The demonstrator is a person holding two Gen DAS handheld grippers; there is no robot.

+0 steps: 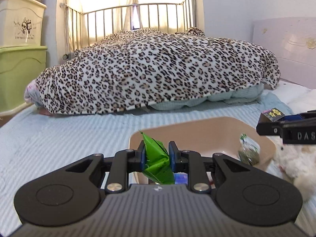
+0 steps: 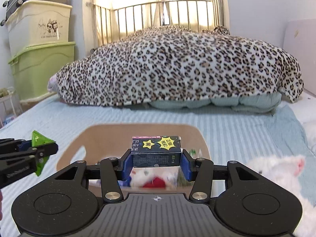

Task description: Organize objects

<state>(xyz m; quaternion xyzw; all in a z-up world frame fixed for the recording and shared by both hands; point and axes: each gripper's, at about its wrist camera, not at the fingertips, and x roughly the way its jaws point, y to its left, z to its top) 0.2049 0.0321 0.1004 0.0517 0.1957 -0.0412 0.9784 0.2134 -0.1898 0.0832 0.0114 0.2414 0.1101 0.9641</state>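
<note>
My left gripper is shut on a crumpled green packet and holds it over the near left rim of a tan plastic bin on the bed. It also shows at the left of the right wrist view, with the green packet in it. My right gripper is shut on a small black box with yellow star labels, held above the same bin. The bin holds a blurred green-and-white packet and other blurred items.
A white plush toy lies right of the bin. A leopard-print blanket heaps over bedding behind it. Stacked cream and green storage boxes with a suitcase on top stand at the left. A metal rail and bright window close the back.
</note>
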